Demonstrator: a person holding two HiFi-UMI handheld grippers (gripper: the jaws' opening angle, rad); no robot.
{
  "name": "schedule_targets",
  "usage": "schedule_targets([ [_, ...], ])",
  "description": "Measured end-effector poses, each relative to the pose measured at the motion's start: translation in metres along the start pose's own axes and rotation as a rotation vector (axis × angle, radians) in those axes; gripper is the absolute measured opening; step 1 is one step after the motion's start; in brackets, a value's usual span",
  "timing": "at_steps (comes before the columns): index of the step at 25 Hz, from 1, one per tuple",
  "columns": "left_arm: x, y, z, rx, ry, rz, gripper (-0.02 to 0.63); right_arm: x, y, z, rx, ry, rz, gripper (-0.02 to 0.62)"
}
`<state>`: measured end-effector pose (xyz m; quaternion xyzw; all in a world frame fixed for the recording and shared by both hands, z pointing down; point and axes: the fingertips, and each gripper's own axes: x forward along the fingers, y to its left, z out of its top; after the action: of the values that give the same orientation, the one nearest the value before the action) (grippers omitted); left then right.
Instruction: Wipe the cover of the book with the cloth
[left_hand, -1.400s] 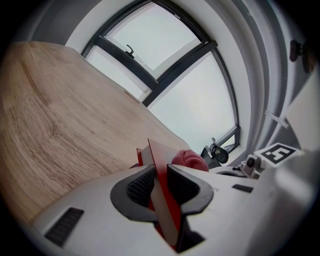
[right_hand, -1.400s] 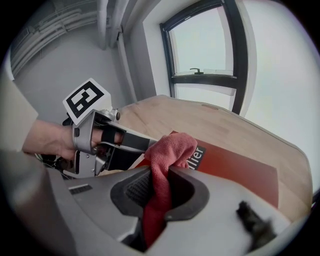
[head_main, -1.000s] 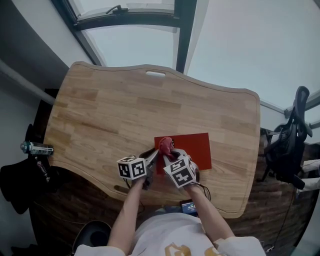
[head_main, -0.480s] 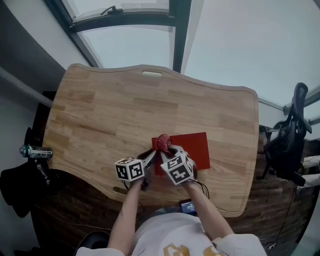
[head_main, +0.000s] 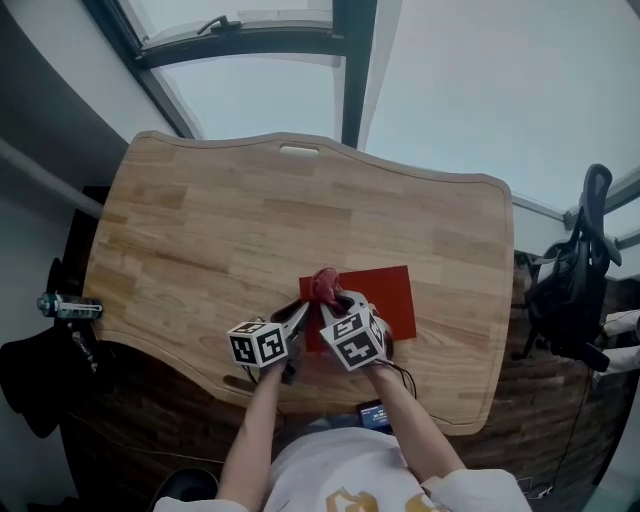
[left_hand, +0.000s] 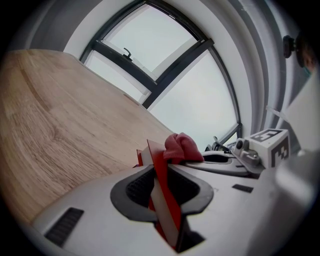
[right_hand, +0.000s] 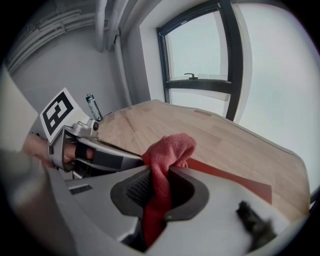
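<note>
Head view: a big wooden table (head_main: 250, 210) fills the middle of the picture. A thin red book (head_main: 385, 295) lies on it, a little below the middle and a bit to the right, close to the table's near edge. Two arms (head_main: 255, 420) come up from the bottom of the picture, and each hand holds a claw. The left claw (head_main: 300, 312) reaches the book's left edge. The right claw (head_main: 330, 295) is just beside it, and a small red cloth (head_main: 323, 285) is bunched at its tip. The cloth sits at the upper left corner of the book. The two claws are very close together.

In the left gripper view, the book is in the middle of the picture, right between the left claw's jaws. The jaws are pinched on it, with one jaw on each side. You can see the red cover and the pale page edges in the gap. The book looks tilted there. The cloth peeks up just behind the book, right of the middle.

In the right gripper view, the right claw's jaws are squeezed on the cloth. Part of the cloth hangs down between the jaws and part puffs up over the tips. The flat red book shows at the lower right, past the jaws.

A window (head_main: 260, 40) is at the top of the head view. A small bottle (head_main: 65, 305) is at the far left, off the table. A dark chair (head_main: 575, 290) is at the far right.
</note>
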<state>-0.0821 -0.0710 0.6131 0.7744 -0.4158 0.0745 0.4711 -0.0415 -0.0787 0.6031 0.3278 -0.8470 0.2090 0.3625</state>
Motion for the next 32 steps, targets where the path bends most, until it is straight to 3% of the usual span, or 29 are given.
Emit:
schedule_targets([
  [32, 0.0, 0.001, 0.0, -0.027, -0.008, -0.022, 0.089, -0.041, -0.103, -0.028, 0.206, -0.042, -0.161, 0.069],
])
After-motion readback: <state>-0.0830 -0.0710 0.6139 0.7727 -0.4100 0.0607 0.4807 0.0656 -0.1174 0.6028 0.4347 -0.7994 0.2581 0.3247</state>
